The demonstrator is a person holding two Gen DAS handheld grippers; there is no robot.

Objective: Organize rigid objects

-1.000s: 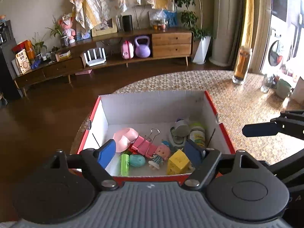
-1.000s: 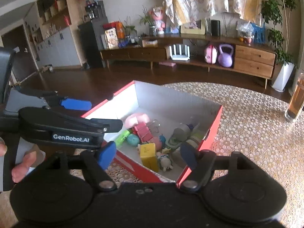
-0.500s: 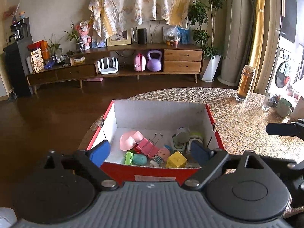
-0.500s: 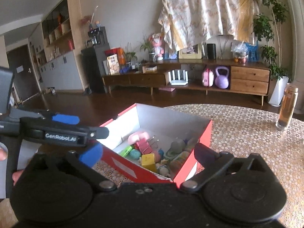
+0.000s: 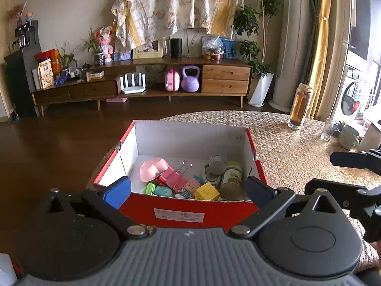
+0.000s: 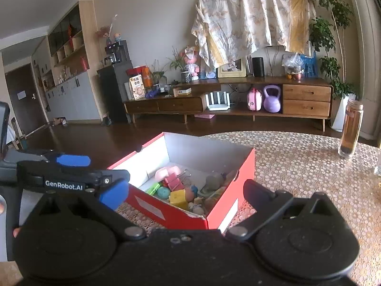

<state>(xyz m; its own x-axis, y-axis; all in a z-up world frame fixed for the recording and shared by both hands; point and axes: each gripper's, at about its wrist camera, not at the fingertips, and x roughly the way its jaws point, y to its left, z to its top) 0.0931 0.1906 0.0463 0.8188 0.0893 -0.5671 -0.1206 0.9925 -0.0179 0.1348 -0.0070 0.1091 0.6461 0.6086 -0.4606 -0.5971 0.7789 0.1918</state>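
I hold my left gripper (image 5: 188,187) just in front of the red box (image 5: 181,214), and its jaws are spread wide with nothing between them; the blue pads sit near the two front corners of the box. My right gripper (image 6: 183,194) is at about 3 o'clock from the left one, also spread wide and empty, and it looks at the same box from its corner. The box stands on the table (image 5: 297,147) close to the edge at 9 o'clock. Inside it, the small things lie in one loose heap against the near wall: a pink bowl (image 5: 152,169), a pink clip (image 5: 175,180), a little doll (image 5: 190,186), a yellow block (image 5: 207,191) and a jar (image 5: 231,178) lying on its side. I judge both grippers are held back and open so that I can choose a piece. A bottle (image 5: 298,108) stands well apart at 1 o'clock.
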